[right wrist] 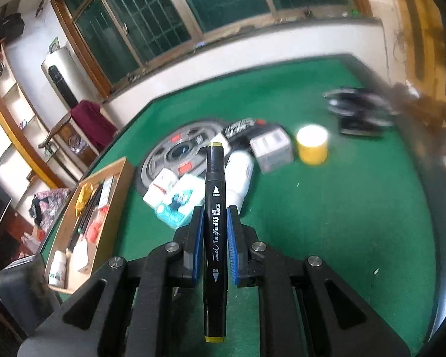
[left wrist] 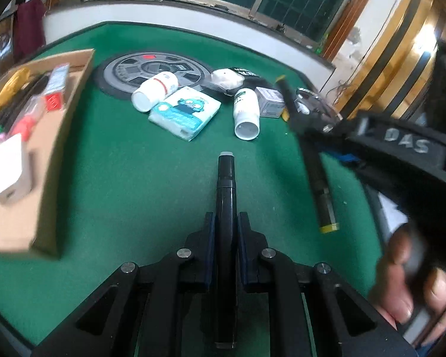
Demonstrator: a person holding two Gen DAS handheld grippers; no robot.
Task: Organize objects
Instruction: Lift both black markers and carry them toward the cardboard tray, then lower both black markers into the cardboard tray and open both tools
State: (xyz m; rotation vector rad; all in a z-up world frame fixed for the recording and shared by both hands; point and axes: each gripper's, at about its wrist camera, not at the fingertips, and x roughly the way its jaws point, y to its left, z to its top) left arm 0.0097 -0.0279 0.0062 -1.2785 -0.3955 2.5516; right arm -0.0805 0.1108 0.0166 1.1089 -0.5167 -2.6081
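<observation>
Markers in transit: left gripper [left wrist: 226, 229] clamps grey-tipped black marker [left wrist: 226, 196]; right gripper [right wrist: 214, 235] clamps yellow-capped black art marker [right wrist: 213, 226], above green felt table [left wrist: 119, 154]. Next, judged: deliver both into brown cardboard tray [left wrist: 74, 95].

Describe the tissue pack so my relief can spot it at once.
On the green table, find the grey wheel-shaped mat beyond the cardboard tray. At the mat's near edge, beside a fallen white bottle, lies the tissue pack. It is the only flat, soft pack there, white and teal with a blue cartoon figure printed on top.
</observation>
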